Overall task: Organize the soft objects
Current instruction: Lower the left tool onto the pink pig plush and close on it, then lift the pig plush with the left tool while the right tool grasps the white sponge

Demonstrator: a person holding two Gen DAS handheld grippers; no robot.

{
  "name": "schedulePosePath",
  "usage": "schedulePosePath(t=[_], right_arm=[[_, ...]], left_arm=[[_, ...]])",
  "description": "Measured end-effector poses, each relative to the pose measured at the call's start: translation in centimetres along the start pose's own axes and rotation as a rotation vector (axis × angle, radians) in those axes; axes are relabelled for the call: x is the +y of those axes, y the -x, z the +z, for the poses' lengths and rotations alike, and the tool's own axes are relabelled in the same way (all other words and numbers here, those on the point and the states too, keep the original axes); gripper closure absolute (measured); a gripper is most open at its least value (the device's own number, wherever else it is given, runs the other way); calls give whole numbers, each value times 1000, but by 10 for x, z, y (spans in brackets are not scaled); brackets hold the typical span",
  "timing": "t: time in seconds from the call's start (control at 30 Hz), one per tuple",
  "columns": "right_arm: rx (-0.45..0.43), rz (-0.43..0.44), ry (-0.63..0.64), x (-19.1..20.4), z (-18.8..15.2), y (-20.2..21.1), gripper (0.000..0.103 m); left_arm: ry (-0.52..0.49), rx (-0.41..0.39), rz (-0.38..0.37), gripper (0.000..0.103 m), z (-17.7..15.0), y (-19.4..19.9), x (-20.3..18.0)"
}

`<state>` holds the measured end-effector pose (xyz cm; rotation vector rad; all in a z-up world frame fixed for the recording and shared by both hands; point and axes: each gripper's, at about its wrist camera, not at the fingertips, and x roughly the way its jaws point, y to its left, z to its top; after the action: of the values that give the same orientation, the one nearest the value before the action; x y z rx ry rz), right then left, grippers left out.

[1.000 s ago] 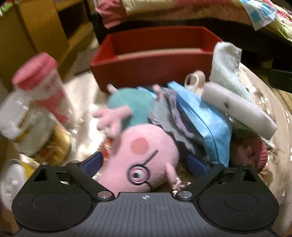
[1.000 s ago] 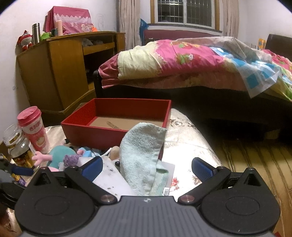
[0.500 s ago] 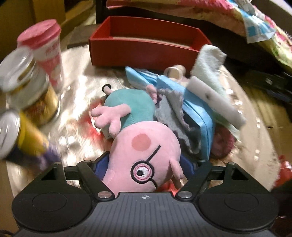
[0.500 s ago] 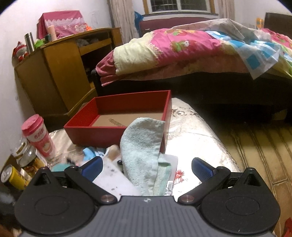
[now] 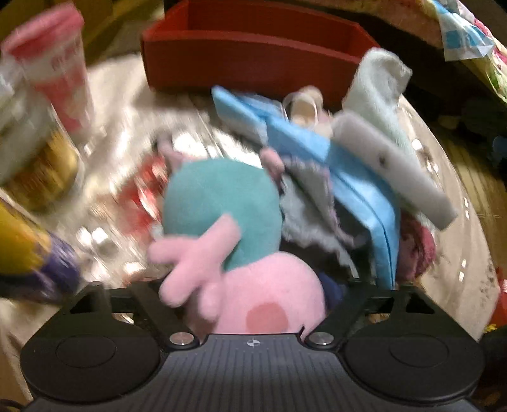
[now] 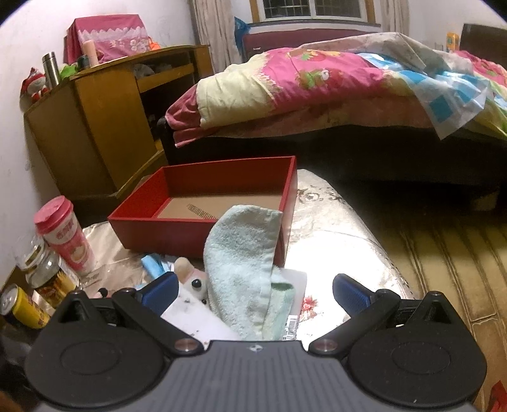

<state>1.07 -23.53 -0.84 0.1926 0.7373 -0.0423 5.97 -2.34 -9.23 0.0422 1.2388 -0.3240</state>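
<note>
Fleece-soft pig plush (image 5: pixel 253 285), pink head and teal body, sits clamped in the left gripper (image 5: pixel 253 304) before the rigid red box (image 5: pixel 253 54). Only the right view shows the right gripper (image 6: pixel 255 291) spread wide around a nubby terry towel (image 6: pixel 244 263) leaning on that box.

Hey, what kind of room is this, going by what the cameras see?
Most likely a home bedroom. A bed with a pink quilt fills the back, a wooden cabinet stands by the wall, and there is a barred window above the bed.
</note>
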Motion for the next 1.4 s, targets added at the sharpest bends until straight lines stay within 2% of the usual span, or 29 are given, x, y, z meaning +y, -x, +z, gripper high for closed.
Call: schedulePosePath(t=[0.1, 0.23, 0.37, 0.43, 0.57, 0.63, 0.8, 0.87, 0.93, 1.0, 1.07, 1.13, 1.23, 1.4], right_arm=[[-19, -7, -32, -11, 7, 3, 19], [-21, -31, -63, -24, 12, 2, 20], [17, -9, -79, -25, 10, -4, 20], [53, 34, -23, -16, 9, -8, 20], [82, 92, 171, 13, 0, -12, 20], [104, 113, 238, 24, 0, -17, 20], [195, 211, 310, 34, 4, -39, 20], [232, 242, 337, 36, 2, -47, 26], [269, 280, 344, 38, -1, -53, 37], [293, 309, 363, 41, -6, -56, 40], [311, 295, 379, 43, -10, -61, 42], [345, 319, 346, 40, -9, -71, 58], [402, 365, 254, 33, -5, -79, 59], [395, 353, 283, 39, -7, -69, 61]], left_arm=[[19, -14, 5, 30, -1, 12, 3], [90, -60, -91, 30, -3, 40, 19], [151, -126, -108, 30, -2, 63, 31], [175, -150, -133, 30, 0, 73, 37], [183, -214, -156, 30, 1, 91, 41], [174, -217, -153, 30, 3, 90, 39], [179, -203, -176, 30, 0, 89, 40], [169, -205, -168, 30, 1, 89, 37], [160, -202, -166, 30, 2, 88, 36], [160, -195, -173, 29, 2, 87, 35], [158, -188, -179, 29, 3, 85, 33], [150, -184, -183, 29, 3, 83, 31], [147, -180, -185, 30, 2, 83, 30], [142, -179, -181, 29, 2, 83, 30]])
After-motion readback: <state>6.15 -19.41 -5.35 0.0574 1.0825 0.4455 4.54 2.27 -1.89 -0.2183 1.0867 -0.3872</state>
